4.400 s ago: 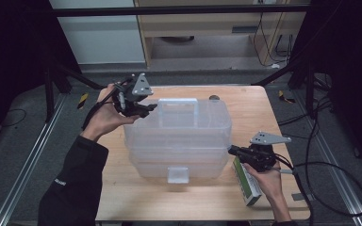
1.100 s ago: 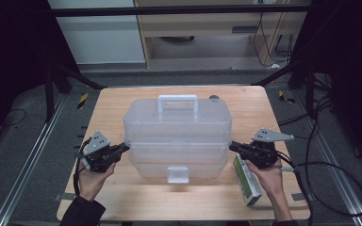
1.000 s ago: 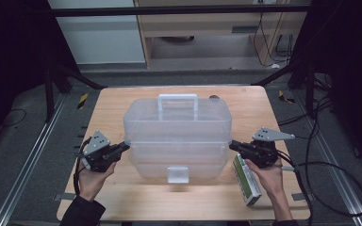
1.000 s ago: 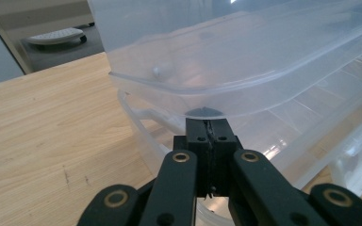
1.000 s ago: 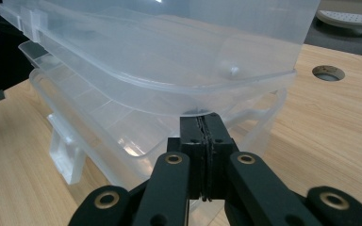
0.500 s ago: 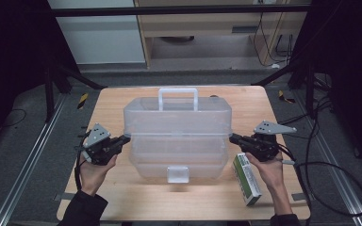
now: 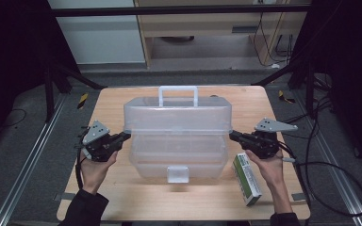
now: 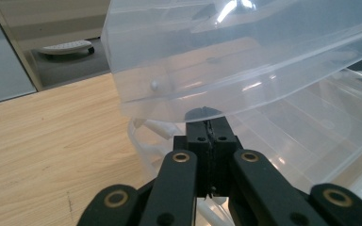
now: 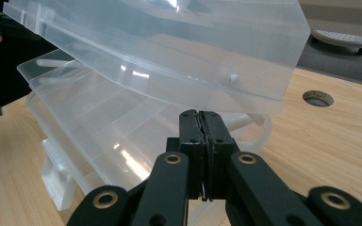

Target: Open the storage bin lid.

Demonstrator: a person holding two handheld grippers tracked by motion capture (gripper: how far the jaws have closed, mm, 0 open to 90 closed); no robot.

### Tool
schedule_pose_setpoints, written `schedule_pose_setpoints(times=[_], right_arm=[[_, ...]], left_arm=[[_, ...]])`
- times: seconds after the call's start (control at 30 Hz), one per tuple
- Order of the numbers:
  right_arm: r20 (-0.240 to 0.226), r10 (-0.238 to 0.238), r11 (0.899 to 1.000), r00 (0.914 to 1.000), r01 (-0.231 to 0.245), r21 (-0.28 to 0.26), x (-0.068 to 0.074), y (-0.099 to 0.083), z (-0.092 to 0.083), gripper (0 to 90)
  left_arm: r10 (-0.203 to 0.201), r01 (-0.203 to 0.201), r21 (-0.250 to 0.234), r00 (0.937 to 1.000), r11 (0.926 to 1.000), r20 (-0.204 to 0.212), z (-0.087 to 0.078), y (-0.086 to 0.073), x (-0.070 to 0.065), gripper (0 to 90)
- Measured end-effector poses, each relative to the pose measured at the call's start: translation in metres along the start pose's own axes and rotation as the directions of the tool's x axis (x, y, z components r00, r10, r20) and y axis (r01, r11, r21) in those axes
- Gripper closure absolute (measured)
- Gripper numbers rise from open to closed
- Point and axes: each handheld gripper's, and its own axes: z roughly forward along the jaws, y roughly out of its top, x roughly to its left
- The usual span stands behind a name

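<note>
A clear plastic storage box stands mid-table, its white handle at the far side and its latch facing me. Its upper lid section is raised off the lower trays. My left gripper is shut, its tips tucked under the lid's left end. In the left gripper view the shut left gripper touches the lid's underside. My right gripper is shut too, under the lid's right end. The right gripper view has the right gripper just below the lid's edge.
A green and white carton lies flat on the wooden table by my right hand. A round hole is in the tabletop beyond the box. Cables trail off the table's right side. Dark floor and metal rails surround the table.
Both grippers have lifted a little at the box's ends. The lid section has risen and tipped back, opening a gap over the lower trays.
</note>
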Motion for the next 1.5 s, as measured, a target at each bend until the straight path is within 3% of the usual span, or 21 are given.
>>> schedule_pose_setpoints(times=[0.23,0.43,0.63,0.83,1.07,1.5], right_arm=[[-0.002,-0.002,1.0,1.0,0.002,0.006,0.0,-0.001,0.001,88.4],[-0.005,0.002,1.0,1.0,-0.002,0.01,0.0,-0.002,0.001,88.4],[-0.001,0.0,1.0,1.0,0.0,0.02,0.0,-0.003,0.002,88.3],[-0.003,0.003,1.0,1.0,-0.002,0.026,0.001,-0.003,0.003,88.3],[-0.003,0.001,1.0,1.0,-0.001,0.029,0.001,-0.003,0.003,88.3],[-0.013,-0.004,0.999,0.9999,0.005,0.038,0.003,-0.004,0.006,87.8]], left_arm=[[0.011,-0.011,0.003,0.9999,0.9999,0.002,0.002,-0.002,-0.001,89.3],[0.028,-0.027,0.018,0.9993,0.9995,-0.025,-0.001,-0.005,-0.002,88.2],[0.052,-0.049,0.04,0.9951,0.998,-0.084,-0.004,-0.01,-0.001,80.7],[0.042,-0.039,0.032,0.9925,0.9987,-0.115,-0.001,-0.011,0.002,69.0],[0.06,-0.057,0.033,0.9918,0.9979,-0.112,0.008,-0.009,0.002,63.3],[0.074,-0.073,0.018,0.9913,0.9972,-0.109,0.016,-0.007,0.003,66.5]])
